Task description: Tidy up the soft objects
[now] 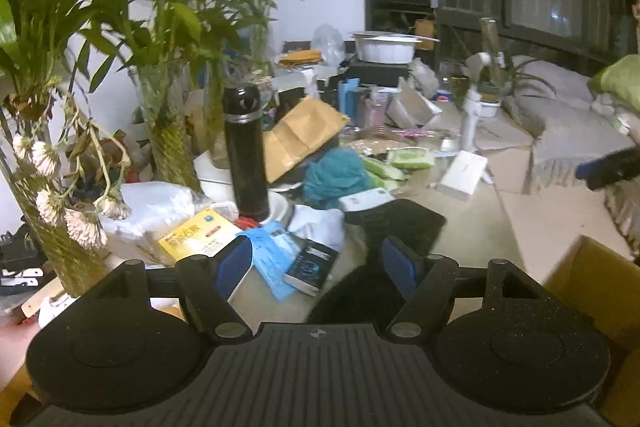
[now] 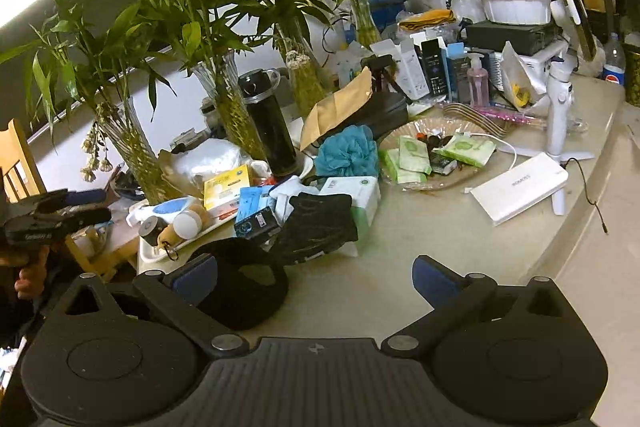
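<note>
In the left wrist view my left gripper (image 1: 316, 267) is open over the cluttered table, nothing between its blue pads. Just beyond them lies a black cloth (image 1: 396, 223), and a second dark soft piece (image 1: 352, 291) sits below the right finger. A teal bath pouf (image 1: 336, 179) rests farther back, beside green tissue packs (image 1: 408, 159). My right gripper (image 2: 316, 275) is open too, above bare tabletop. A black rounded soft item (image 2: 244, 287) lies by its left finger, with the black cloth (image 2: 320, 223) and the pouf (image 2: 348, 151) beyond.
Glass vases of bamboo (image 2: 132, 151) and a black flask (image 2: 272, 131) stand at the back left. A white power bank (image 2: 520, 187), a phone stand (image 2: 560, 107) and a wicker tray (image 2: 436, 183) lie to the right. A cardboard box (image 1: 592, 275) sits near right.
</note>
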The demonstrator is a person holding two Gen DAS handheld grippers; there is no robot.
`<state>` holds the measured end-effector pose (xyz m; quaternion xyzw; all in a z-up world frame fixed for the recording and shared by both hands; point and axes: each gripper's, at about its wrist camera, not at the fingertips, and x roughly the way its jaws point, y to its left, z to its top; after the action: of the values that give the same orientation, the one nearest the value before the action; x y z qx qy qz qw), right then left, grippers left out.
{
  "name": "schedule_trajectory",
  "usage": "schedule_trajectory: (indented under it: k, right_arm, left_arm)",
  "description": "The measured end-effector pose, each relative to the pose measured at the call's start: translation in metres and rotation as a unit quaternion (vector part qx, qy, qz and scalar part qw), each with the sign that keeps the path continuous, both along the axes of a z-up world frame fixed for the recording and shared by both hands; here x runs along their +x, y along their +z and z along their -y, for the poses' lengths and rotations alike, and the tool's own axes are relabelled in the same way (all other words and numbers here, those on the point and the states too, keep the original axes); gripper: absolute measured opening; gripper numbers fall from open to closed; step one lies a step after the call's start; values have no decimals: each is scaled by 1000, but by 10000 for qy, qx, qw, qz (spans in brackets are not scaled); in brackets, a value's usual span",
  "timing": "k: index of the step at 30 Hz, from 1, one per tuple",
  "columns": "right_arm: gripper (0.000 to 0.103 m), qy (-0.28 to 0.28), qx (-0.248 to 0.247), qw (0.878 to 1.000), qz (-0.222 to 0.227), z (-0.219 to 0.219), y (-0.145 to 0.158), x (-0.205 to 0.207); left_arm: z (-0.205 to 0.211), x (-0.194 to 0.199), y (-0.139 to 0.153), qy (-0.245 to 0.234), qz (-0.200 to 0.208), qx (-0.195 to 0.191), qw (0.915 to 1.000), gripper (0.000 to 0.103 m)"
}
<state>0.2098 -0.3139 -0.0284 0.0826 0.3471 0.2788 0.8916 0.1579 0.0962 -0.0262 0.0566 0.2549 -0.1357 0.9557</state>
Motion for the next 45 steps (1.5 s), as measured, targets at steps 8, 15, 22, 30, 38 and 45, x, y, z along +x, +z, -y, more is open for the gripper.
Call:
schedule_trajectory:
  k: [8, 15, 22, 30, 38, 45]
  right_arm:
    - [103, -168, -142, 9997, -88, -4, -20, 19]
    - [103, -355, -500, 9979, -198, -10, -34, 34]
    - [103, -453, -571, 9969, -288, -11, -46, 46]
    - [103, -474, -512, 9969, -369, -14, -63, 60]
    - [103, -502, -394, 9972, -386, -24, -81, 81]
    - [103, -512, 4, 9976, -473, -34, -99, 97]
  left_arm:
    - [-13, 32, -26, -524, -515, -230, 9970, 71]
    - [-13, 51, -49, -956, -763, -254, 9922, 71]
    - [-11, 72, -72, -1458, -947, -382, 9840, 71]
    - [-4, 86, -96, -1889, -1137, -394, 9746, 71]
    - [-7, 91, -118, -1989, -1323, -571, 9694, 69]
    - [-13, 87, -124, -2019, -1286, -655, 9687, 48]
